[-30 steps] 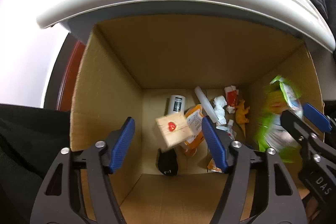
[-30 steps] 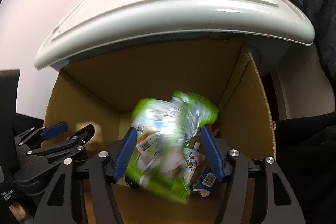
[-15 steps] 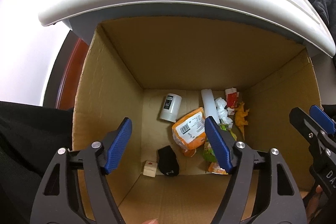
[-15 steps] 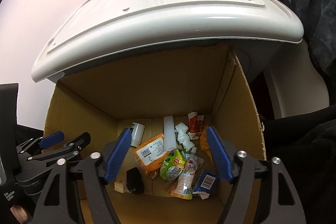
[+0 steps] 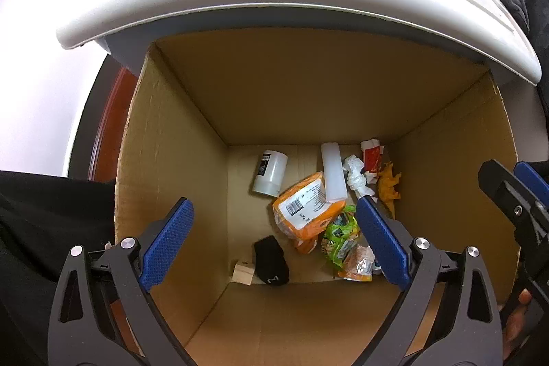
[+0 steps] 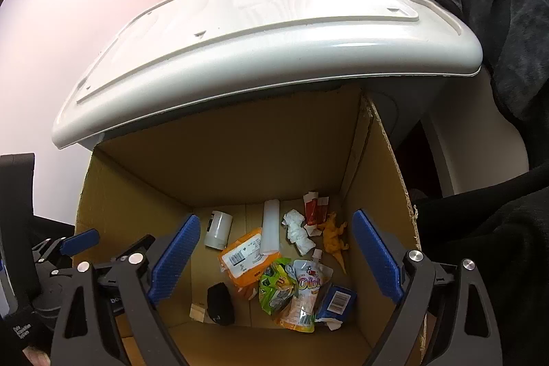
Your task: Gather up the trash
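A: How do the two tools stand?

B: The left tool (image 5: pixel 274 228) hangs over the cardboard box (image 5: pixel 171 139) with its blue pads spread and widening further; nothing is between them. The right tool (image 6: pixel 276 254) is the same: jaws opening, empty, pointing steeply down into the box.

A: And the trash?

B: All on the box floor. Under the left tool lie a small wooden block (image 5: pixel 243 271) in the near corner, just beside a black object (image 5: pixel 271 261). Further in are an orange packet (image 5: pixel 303 210), a green snack bag (image 6: pixel 276 288) touching a drink pouch (image 6: pixel 305 294), a blue carton (image 6: pixel 334 299), a white bottle (image 5: pixel 269 174), a white tube (image 5: pixel 333 172), crumpled tissue (image 6: pixel 296 230), a red-and-white wrapper (image 6: pixel 314 206) and a yellow toy dinosaur (image 6: pixel 333 235).

A: Which step is this, then?

B: I judge it the release over the box, with both tools emptied. A white lid (image 6: pixel 260 33) overhangs the far edge.

A: Next move?

B: Probably lifting both tools clear of the box walls and going for more trash, if any remains; none outside the box is in view here.
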